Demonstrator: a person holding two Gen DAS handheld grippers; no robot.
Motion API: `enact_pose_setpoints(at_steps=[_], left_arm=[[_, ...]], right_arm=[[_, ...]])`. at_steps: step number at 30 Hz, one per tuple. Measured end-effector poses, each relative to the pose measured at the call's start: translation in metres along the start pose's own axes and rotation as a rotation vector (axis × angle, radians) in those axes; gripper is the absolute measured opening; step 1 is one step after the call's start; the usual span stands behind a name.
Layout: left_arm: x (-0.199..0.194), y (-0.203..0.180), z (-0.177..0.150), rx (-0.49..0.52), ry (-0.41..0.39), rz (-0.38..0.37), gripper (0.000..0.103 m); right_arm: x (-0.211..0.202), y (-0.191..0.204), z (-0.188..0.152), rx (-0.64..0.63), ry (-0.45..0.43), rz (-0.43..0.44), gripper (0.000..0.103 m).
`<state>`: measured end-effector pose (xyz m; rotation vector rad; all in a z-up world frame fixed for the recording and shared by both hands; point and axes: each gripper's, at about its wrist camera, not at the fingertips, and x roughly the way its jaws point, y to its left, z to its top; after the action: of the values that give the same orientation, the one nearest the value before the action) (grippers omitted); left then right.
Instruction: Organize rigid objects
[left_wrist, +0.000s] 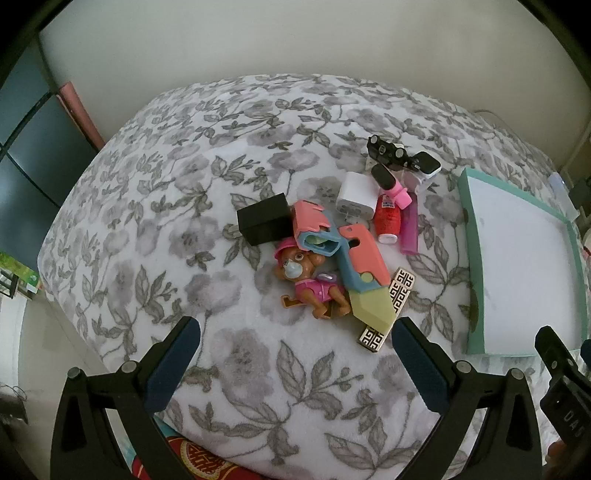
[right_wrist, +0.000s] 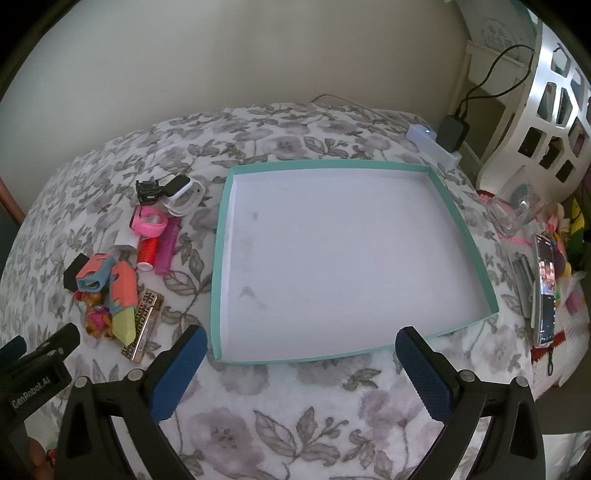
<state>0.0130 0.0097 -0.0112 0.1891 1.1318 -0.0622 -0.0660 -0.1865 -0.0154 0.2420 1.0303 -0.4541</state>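
Our left gripper (left_wrist: 295, 369) is wide open and holds nothing. The heap begins at eleven o'clock with the black plastic box (left_wrist: 264, 220). At twelve lies the brown toy puppy in pink clothes (left_wrist: 310, 284), touching the coral, blue and yellow folding toy (left_wrist: 364, 273). A careless pinch could drag both. At three o'clock, the teal-rimmed shallow cardboard tray (right_wrist: 218, 258) is bare before our right gripper (right_wrist: 299, 369), equally open, also empty.
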Motion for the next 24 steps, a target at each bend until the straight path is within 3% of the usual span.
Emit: enact_pose_setpoints(at_steps=[7,10,15,24], left_arm=[[0.001,0.008,-0.001,-0.033,0.006,-0.024,0.103],[0.005,0.017,0.003,-0.081,0.011,-0.044,0.103],[0.012,0.037,0.013,-0.127,-0.025,-0.014,0.103],[0.044,0.067,0.025,-0.208,0.051,-0.062,0.103]], right_arm=[[0.002,0.008,0.0,-0.017,0.001,0.021,0.103],[0.003,0.017,0.0,-0.041,-0.007,0.054,0.103],[0.009,0.04,0.002,-0.091,0.006,0.132,0.103],[0.02,0.087,0.01,-0.212,0.019,0.212,0.103]])
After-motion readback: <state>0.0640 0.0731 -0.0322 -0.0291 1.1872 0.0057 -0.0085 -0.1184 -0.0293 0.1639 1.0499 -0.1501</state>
